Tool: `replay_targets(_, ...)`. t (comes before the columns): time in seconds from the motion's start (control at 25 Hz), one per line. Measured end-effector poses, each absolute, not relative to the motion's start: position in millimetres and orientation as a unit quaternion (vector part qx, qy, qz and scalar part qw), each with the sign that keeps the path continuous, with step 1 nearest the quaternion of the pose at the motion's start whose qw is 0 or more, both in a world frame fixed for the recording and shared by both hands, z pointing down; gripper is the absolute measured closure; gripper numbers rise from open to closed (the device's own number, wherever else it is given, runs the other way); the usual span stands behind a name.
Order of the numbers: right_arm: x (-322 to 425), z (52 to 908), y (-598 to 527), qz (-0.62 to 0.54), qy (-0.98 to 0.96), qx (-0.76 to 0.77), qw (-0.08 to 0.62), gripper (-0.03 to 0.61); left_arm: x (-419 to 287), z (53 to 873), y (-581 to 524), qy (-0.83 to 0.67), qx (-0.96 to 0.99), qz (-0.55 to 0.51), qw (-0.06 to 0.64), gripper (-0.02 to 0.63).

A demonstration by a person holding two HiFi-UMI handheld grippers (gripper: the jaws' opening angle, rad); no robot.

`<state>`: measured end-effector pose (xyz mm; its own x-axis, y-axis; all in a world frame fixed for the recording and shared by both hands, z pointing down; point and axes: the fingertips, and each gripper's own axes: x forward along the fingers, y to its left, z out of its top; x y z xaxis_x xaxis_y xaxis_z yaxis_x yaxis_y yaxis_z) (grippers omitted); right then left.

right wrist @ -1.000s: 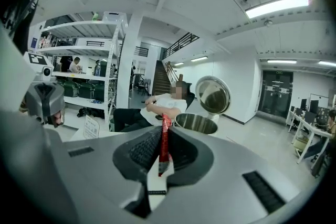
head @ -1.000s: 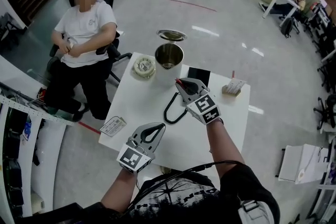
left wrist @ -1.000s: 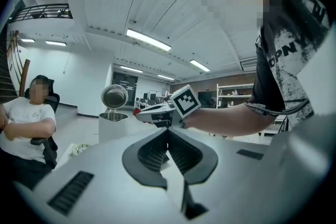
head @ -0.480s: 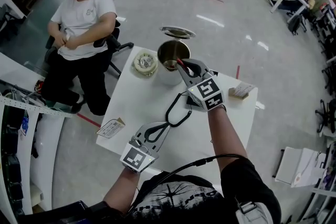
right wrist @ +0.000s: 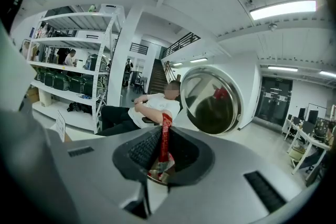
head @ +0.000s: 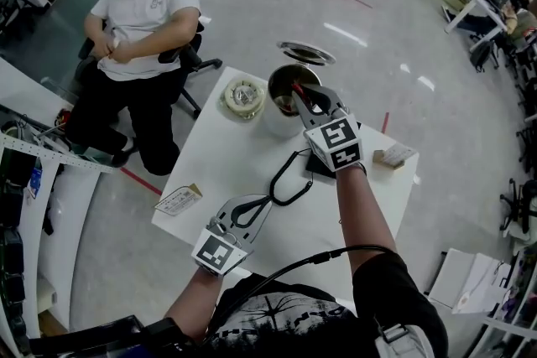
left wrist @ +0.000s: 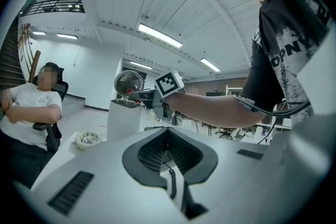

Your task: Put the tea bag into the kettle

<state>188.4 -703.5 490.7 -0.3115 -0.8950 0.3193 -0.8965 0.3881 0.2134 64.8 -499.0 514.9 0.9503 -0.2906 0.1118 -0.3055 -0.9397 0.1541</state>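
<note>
- Clamped the tea bag (right wrist: pixel 164 136) in the right tool (head: pixel 299 93), upper centre of the head view, at the kettle's (head: pixel 274 88) open mouth.
- Stood the kettle at the table's (head: pixel 243 151) far edge, lid (head: pixel 306 54) tipped back.
- Held the left tool (head: pixel 262 202) clenched, lower centre, low over the table's near side.
- Showed a person (head: pixel 143 12) seated upper left, well apart from the table.

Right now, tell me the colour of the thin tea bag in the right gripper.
Red; the thin tea bag shows best in the right gripper view.

Closed left tongs (head: pixel 258 202), closed right tongs (head: pixel 299 92)
</note>
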Motion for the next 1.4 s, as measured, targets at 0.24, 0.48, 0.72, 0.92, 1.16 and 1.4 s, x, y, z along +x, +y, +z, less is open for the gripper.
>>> replay_targets(0.24, 184, 496, -707, 0.007, -0.807, 0.551, 0.211, 0.499, 59, 519, -502, -0.159, 0.982, 0.040, 0.089, 0.601)
replay_targets(0.48, 187, 502, -711, 0.012, -0.802, 0.553, 0.224, 0.364, 58, 518, -503, -0.160, 0.982, 0.036, 0.094, 0.601)
replay_targets(0.72, 184, 487, -697, -0.015, -0.804, 0.559, 0.203, 0.364, 53, 516, -500, -0.162, 0.982, 0.032, 0.088, 0.601)
replay_targets(0.92, 180, 468, -663, -0.049, -0.803, 0.568, 0.173, 0.401, 43, 507, -495, -0.167, 0.982, 0.021, 0.081, 0.601)
replay_targets(1.16, 158, 452, -590, -0.054, -0.822, 0.552, 0.132, 0.566, 27, 494, -476, -0.177, 0.982, 0.020, 0.059, 0.601)
replay_targets(1.4, 126, 443, -508, -0.043, -0.851, 0.512, 0.109, 0.568, 4, 462, -451, -0.197, 0.980, 0.016, 0.035, 0.601)
